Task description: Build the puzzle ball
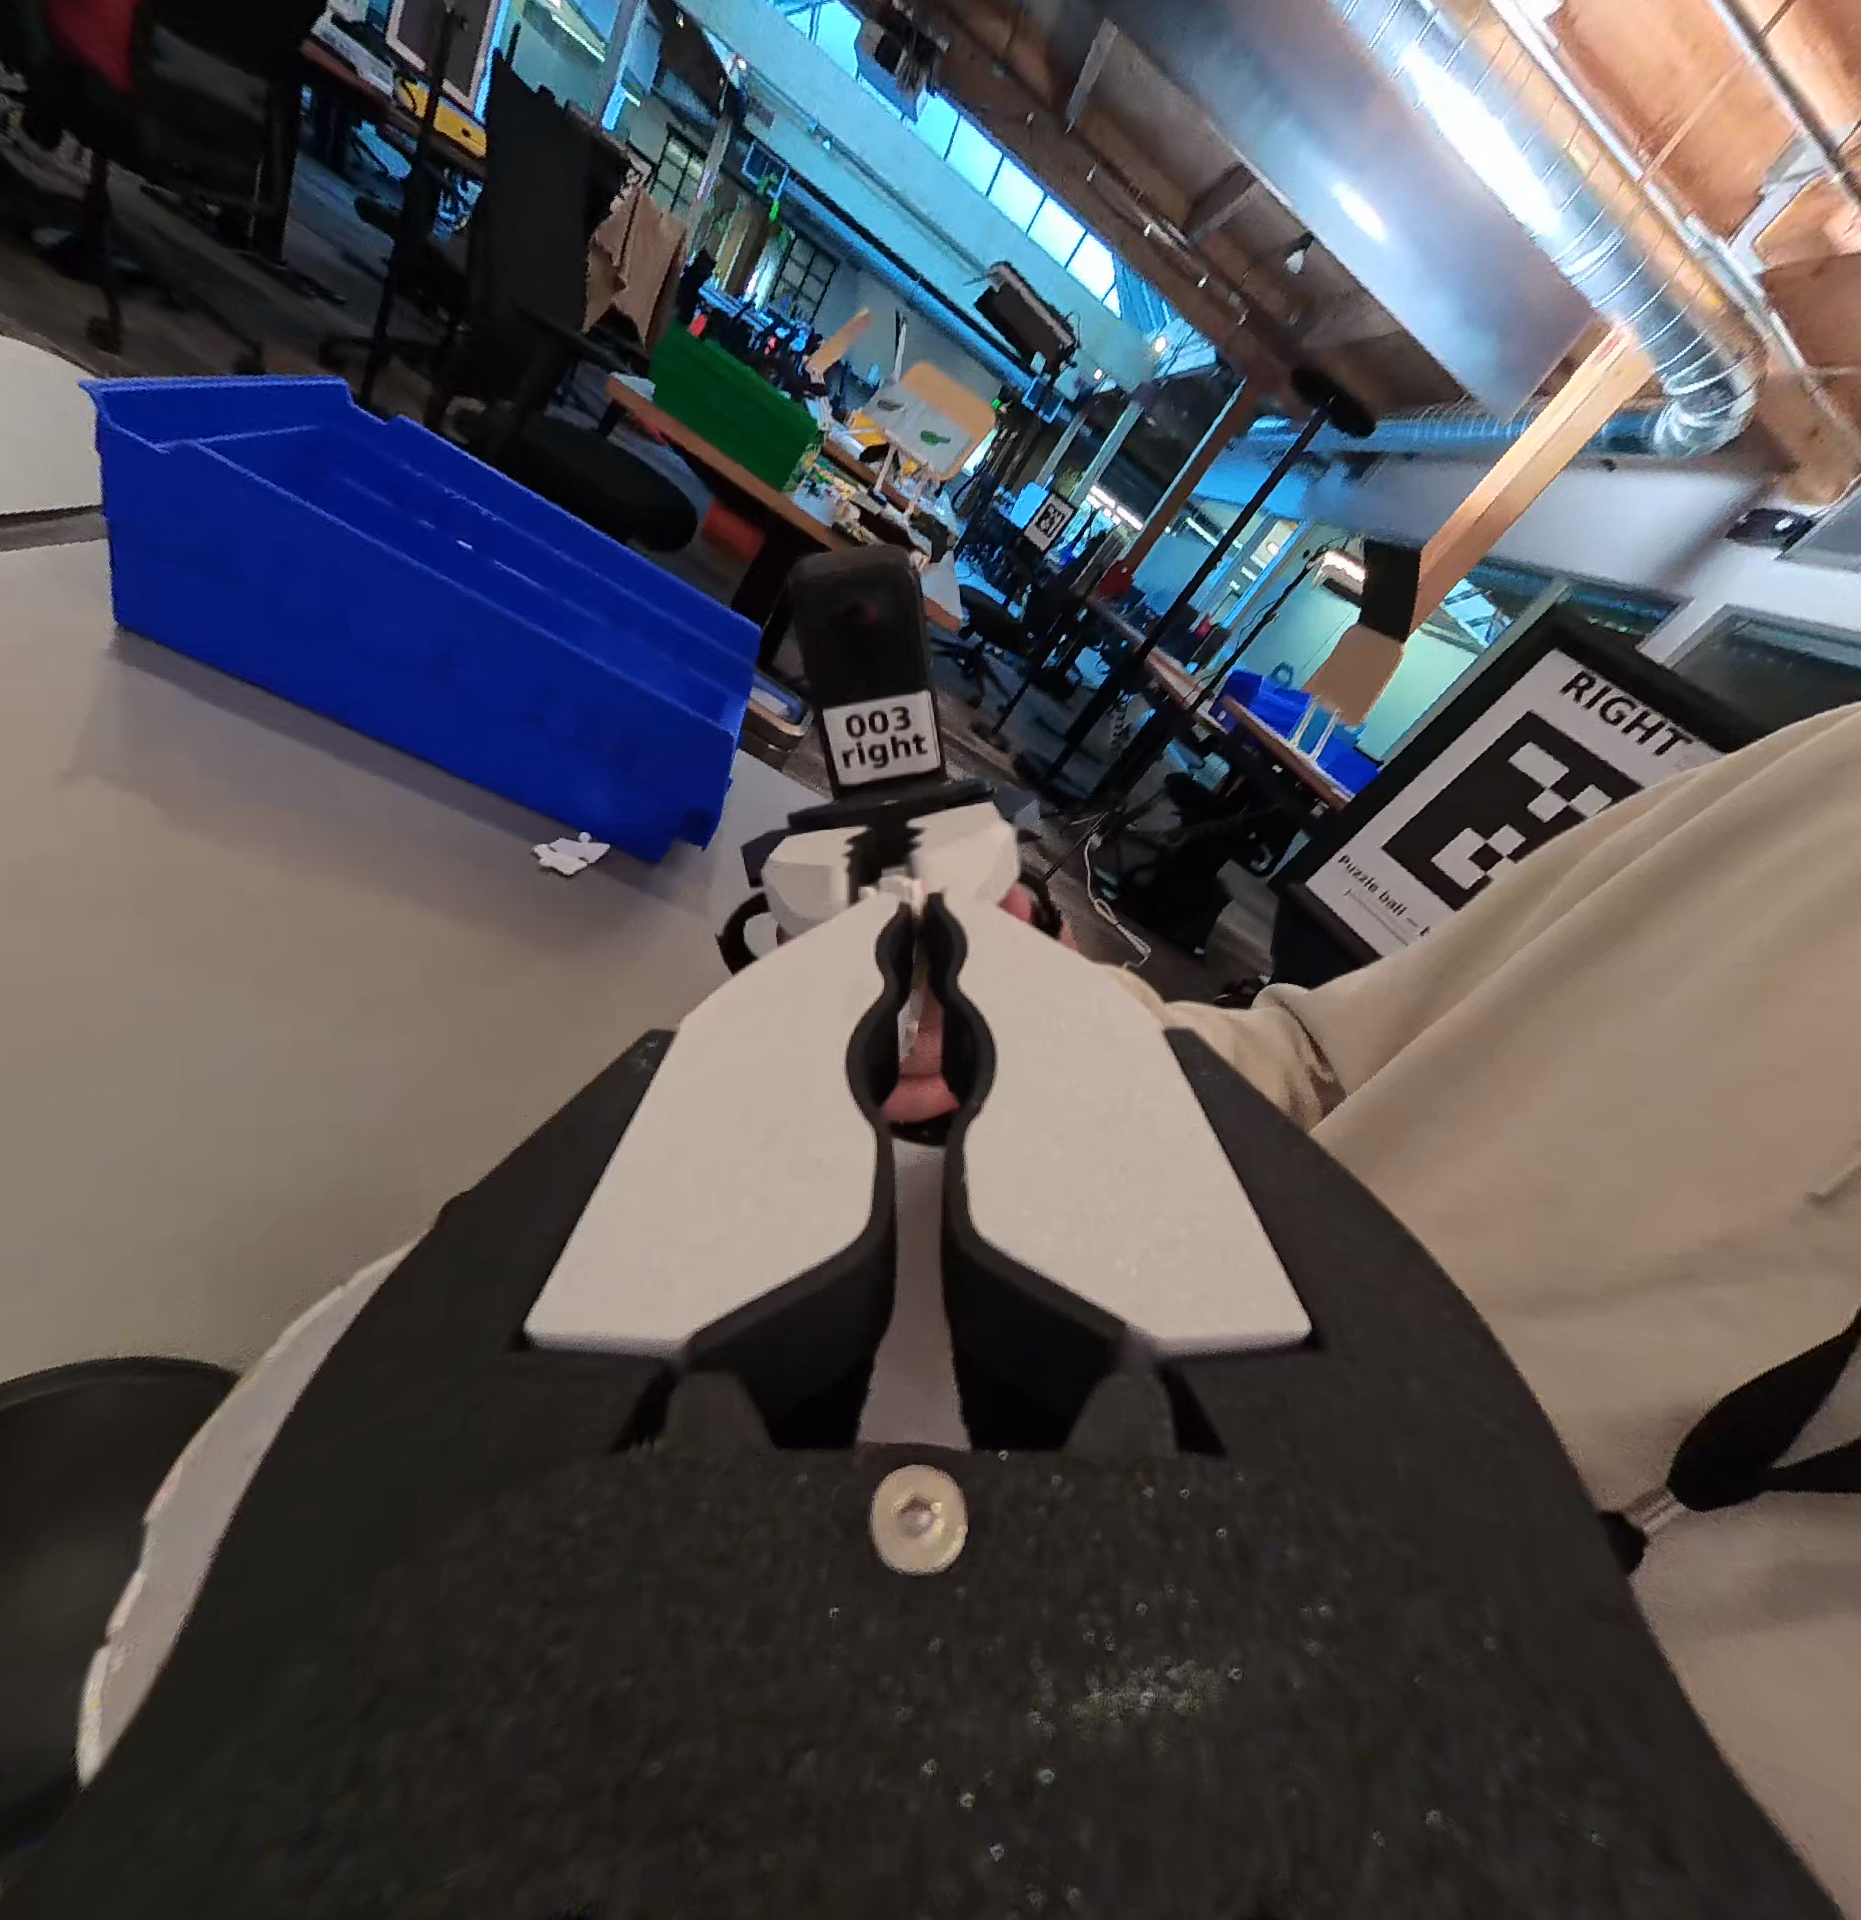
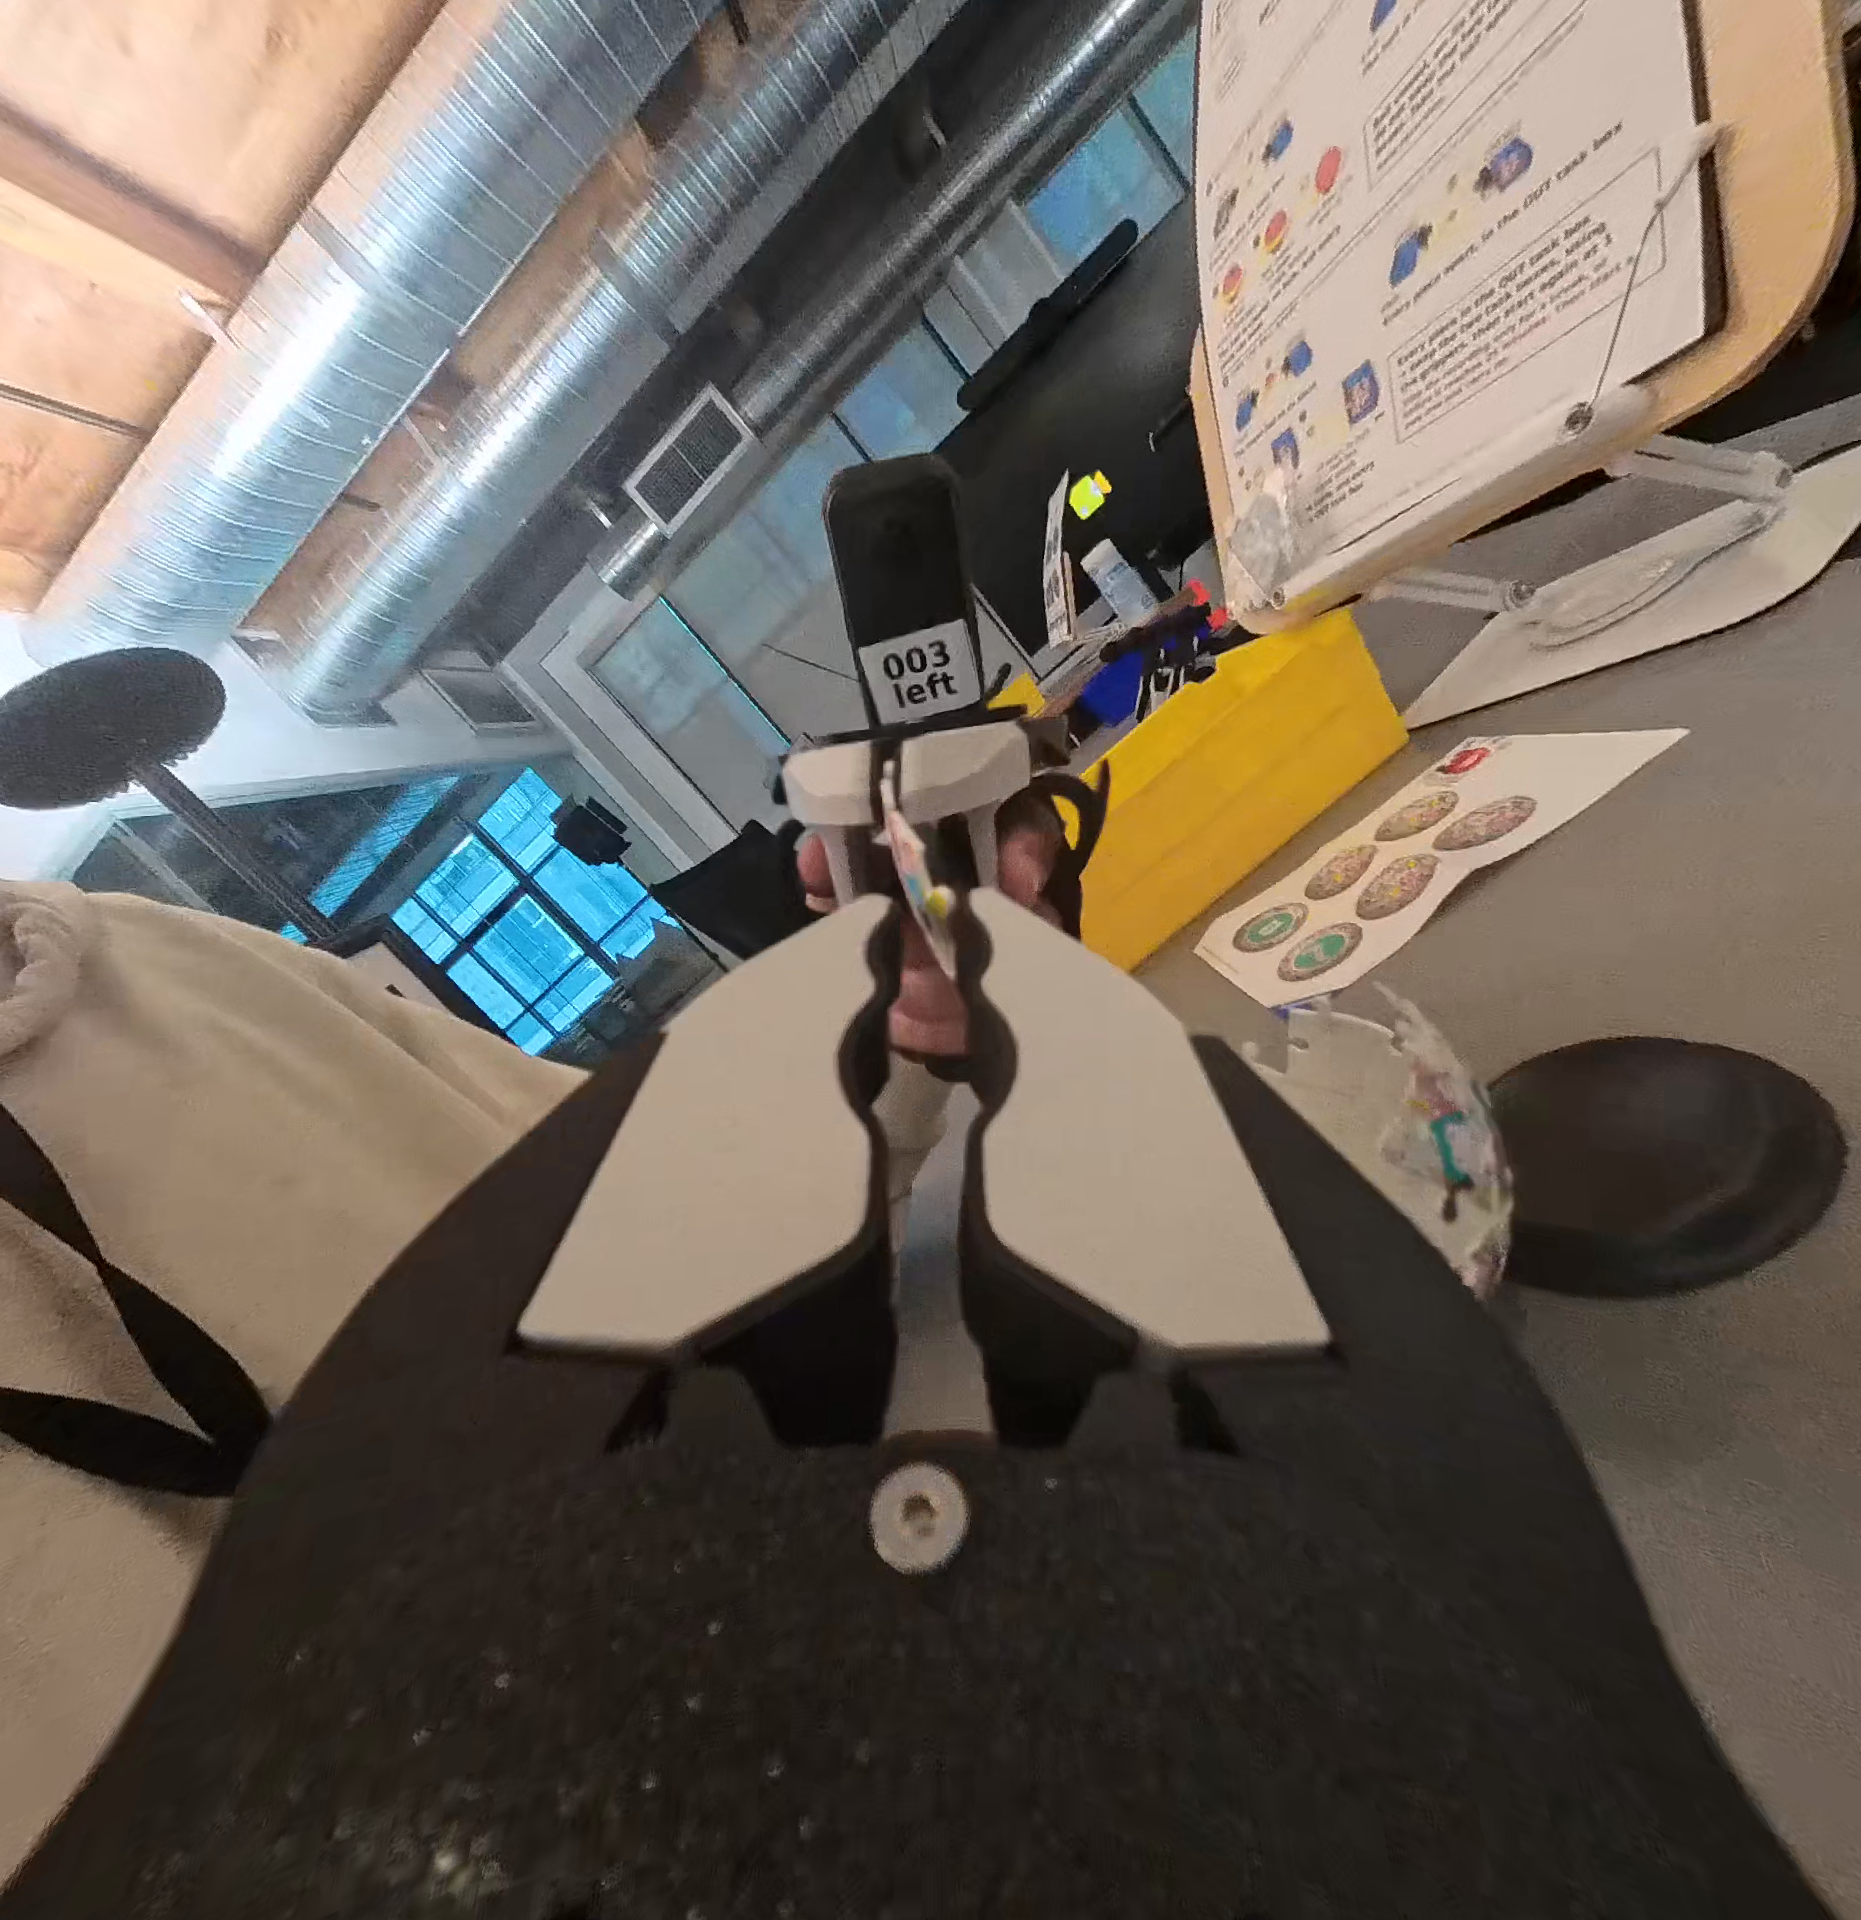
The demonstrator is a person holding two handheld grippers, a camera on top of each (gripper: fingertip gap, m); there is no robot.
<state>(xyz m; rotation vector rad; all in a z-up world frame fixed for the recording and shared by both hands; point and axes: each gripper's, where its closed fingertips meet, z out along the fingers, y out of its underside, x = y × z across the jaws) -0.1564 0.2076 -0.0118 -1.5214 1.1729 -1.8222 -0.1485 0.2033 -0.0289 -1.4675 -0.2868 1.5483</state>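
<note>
1. Puzzle ball (image 2: 1445, 1153) is only part built. It sits low on the right of the right wrist view, on the grey table (image 2: 1684, 914), beside a black round stand (image 2: 1674, 1164).
2. Blue bin (image 1: 406, 592) sits at the upper left of the left wrist view. One small white puzzle bit (image 1: 571, 854) lies on the table just in front of it.
3. Left tongs (image 1: 918, 914) are almost closed at the middle of that view, pinching a thin puzzle piece (image 1: 910, 1023) edge-on.
4. Right tongs (image 2: 931, 909) meet them tip to tip, closed narrow on what looks like the same colourful piece (image 2: 921, 883).
5. I think the piece is being passed or turned between the tongs. Next, one side lets go and the other carries it to the ball and presses it in.
</note>
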